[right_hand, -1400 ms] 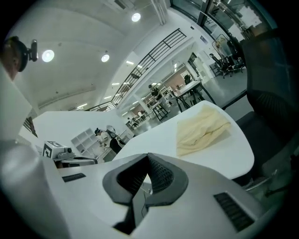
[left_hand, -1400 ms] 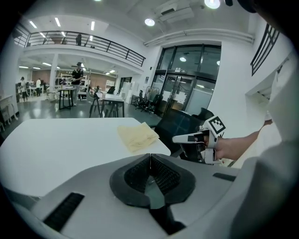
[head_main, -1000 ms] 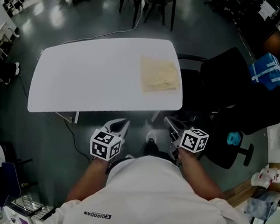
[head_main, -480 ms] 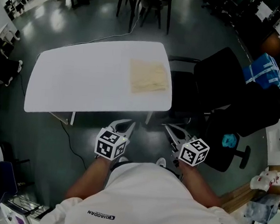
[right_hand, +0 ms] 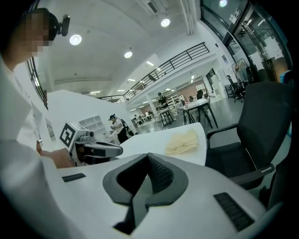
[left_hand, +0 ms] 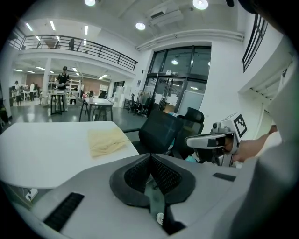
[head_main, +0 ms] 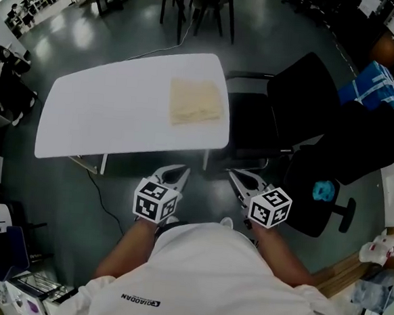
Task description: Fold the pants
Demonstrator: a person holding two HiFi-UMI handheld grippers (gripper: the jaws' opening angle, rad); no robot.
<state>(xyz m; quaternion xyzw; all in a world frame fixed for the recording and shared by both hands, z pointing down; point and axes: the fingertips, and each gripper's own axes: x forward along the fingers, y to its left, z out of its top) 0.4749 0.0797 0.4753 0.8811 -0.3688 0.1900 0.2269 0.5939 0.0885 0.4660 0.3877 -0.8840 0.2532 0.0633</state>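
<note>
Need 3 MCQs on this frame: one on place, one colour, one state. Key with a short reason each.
1. Where do the pants lie?
A) on the floor
B) on the white table, toward its right end
C) on a shelf

2. What colour are the pants?
A) black
B) blue
C) pale yellow

3. How do the left gripper and right gripper stand?
A) both shut, empty
B) both wide open
C) each clamped on the pants

Key:
1 B, the folded cloth rests on the tabletop near the black chair.
2 C, it shows cream-yellow in every view.
3 A, each gripper view shows its jaws together with nothing between them.
</note>
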